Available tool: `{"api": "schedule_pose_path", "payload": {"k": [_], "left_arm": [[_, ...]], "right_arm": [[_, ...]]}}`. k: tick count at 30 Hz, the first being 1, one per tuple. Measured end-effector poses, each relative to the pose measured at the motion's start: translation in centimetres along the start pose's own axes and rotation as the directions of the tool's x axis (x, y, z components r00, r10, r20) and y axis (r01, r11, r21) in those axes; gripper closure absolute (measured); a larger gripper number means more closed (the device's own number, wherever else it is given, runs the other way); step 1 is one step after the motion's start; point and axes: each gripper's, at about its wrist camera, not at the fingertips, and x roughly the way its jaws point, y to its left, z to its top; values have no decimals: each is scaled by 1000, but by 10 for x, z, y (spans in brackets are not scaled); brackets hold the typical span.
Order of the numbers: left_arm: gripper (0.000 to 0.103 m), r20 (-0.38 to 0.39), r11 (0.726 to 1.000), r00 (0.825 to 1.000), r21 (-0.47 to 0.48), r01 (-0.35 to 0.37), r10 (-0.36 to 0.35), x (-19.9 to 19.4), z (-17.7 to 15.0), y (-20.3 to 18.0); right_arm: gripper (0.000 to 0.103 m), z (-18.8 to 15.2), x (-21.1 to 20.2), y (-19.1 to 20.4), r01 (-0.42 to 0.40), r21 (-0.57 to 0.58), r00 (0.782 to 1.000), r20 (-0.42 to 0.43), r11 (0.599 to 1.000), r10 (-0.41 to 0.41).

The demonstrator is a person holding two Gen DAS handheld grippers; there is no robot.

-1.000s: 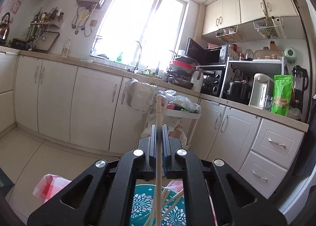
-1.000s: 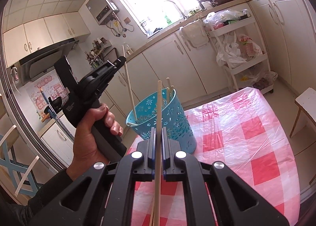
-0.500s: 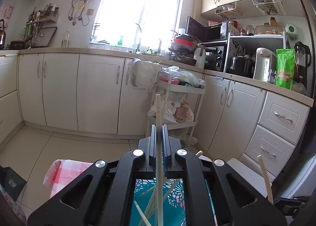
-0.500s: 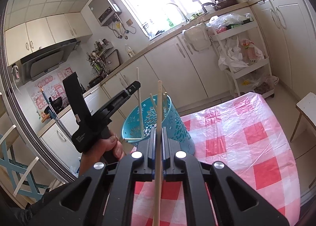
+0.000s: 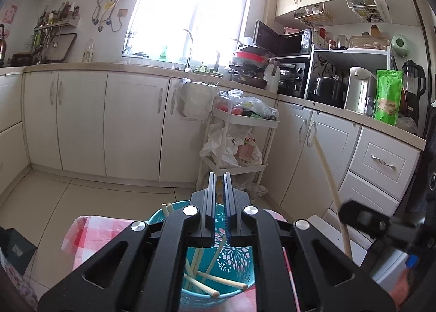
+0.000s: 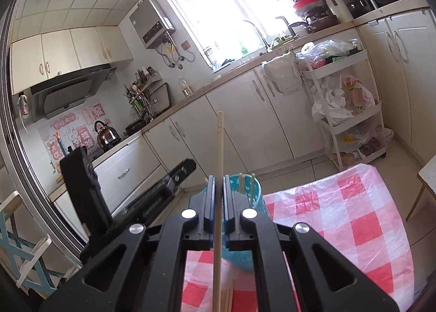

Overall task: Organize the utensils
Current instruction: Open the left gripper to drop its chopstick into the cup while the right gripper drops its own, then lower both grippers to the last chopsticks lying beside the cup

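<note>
- Our left gripper (image 5: 219, 176) is hanging right over the blue basket (image 5: 239, 257). Its two fingers are a little apart, and nothing is sitting between them.
- Several chopsticks (image 5: 201, 283) are lying inside the basket, leaning this way and that.
- The basket is standing on the table with the red and white checked cloth (image 6: 354, 216), near the cloth's far left corner.
- Our right gripper (image 6: 218, 178) is squeezing one long chopstick (image 6: 220, 148). The stick is pointing up past the fingertips.
- In the right view, the basket is sitting just behind the right gripper's fingers, and our left gripper is showing as a dark shape on the left.
- A white rolling cart (image 5: 245, 132) is standing by the cupboards.
</note>
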Motion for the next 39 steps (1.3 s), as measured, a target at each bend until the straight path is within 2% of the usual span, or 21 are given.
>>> {"api": "schedule_pose_path", "payload": {"k": [6,12,16,19,22,30,39], "left_arm": [[98,-25,998,999,-37,-45,44,-25,0,17],[95,-63,996,994,-5,-89,89,-27,-1,25],[84,-69,995,992,23,-101,102,-27,1,24],[73,-64,994,992,36,-107,109,-30,3,22],[68,-61,993,992,37,-112,114,-31,4,23],[62,-70,992,989,12,-126,127,-33,5,33],[58,-69,991,989,-20,-132,130,-36,8,40]], "right_arm": [[97,28,41,17,-21,-20,998,61,1000,22],[97,37,86,25,41,-48,995,92,998,-37],[97,29,108,23,94,-71,993,73,993,-89],[97,17,114,22,116,-92,992,59,989,-111],[97,8,117,24,130,-124,991,54,984,-124],[97,-9,117,35,150,-248,988,61,957,-139],[97,-2,107,28,129,-228,991,56,965,-119]]}}
